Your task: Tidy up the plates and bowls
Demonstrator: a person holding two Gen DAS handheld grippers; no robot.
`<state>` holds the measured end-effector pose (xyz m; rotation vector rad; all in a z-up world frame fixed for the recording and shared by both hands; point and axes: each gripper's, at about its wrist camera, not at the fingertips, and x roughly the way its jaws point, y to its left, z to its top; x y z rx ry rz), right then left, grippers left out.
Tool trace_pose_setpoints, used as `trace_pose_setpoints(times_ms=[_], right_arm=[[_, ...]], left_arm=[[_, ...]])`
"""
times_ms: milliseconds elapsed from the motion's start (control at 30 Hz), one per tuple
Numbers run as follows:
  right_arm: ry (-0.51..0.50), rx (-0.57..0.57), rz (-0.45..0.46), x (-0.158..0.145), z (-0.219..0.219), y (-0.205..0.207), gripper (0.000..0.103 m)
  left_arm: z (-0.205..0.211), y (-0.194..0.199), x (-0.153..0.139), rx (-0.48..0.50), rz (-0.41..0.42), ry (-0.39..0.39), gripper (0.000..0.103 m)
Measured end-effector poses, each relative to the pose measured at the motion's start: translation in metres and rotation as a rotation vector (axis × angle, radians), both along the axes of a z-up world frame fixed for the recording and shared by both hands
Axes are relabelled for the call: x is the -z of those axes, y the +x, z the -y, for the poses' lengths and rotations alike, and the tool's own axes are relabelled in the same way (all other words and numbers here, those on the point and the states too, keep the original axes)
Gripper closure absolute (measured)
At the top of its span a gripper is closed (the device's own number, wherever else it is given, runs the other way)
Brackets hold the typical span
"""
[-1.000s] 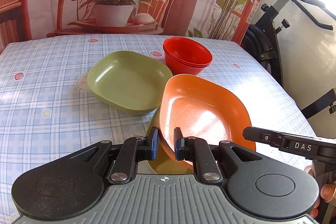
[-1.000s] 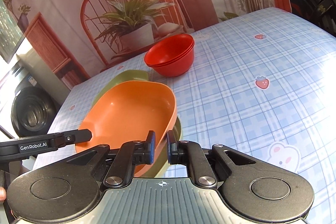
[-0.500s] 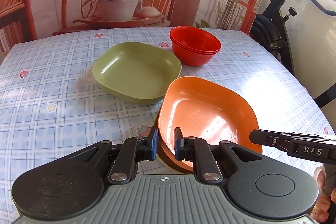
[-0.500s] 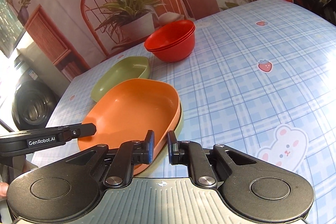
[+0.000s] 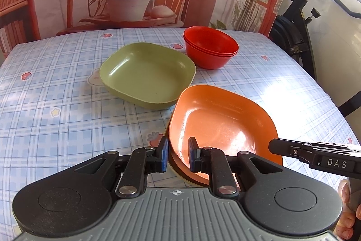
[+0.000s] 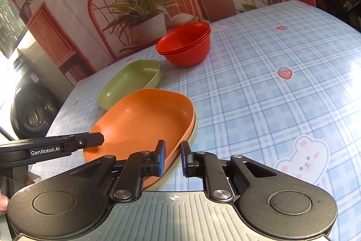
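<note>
We see the left gripper (image 5: 177,156) and right gripper (image 6: 172,158) both opening, each straddling a near rim of the orange plate (image 5: 222,125) without pressing it, green plate (image 5: 147,75) and stacked red bowls (image 5: 211,46) beyond on the checked tablecloth (image 5: 56,105).

The left gripper (image 5: 177,156) points downward at a slant, its jaws opening, with a narrow gap between the blue pads (image 5: 164,156). The right gripper (image 6: 172,157) is tilted down likewise, its jaws opening too. Each one's black finger reaches into the other's view. A person's fingertips (image 5: 346,221) grip the right handle.
</note>
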<state>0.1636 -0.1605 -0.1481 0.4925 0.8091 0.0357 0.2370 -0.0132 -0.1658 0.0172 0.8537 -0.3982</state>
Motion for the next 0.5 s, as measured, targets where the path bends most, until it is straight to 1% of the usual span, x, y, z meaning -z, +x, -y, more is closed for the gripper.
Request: trace_pose_setpoints(times_ms=[67,167,500], right_arm=[[-0.014,-0.001,0.002,-0.0008,-0.0009,-0.0004,0.088],[-0.030,0.002,0.011,-0.0023,-0.0025,-0.0016,0.088],[-0.061,0.008,0.027,-0.0064,-0.0028,-0.0023,0.088]], left_arm=[[0.0000,-0.0007,-0.0002,-0.006,0.004,0.001,0.077],[-0.0014,-0.0022,-0.0018,-0.010,0.012,-0.016,0.071],[-0.0049,-0.0053,-0.0062,-0.024,0.032,-0.042,0.071]])
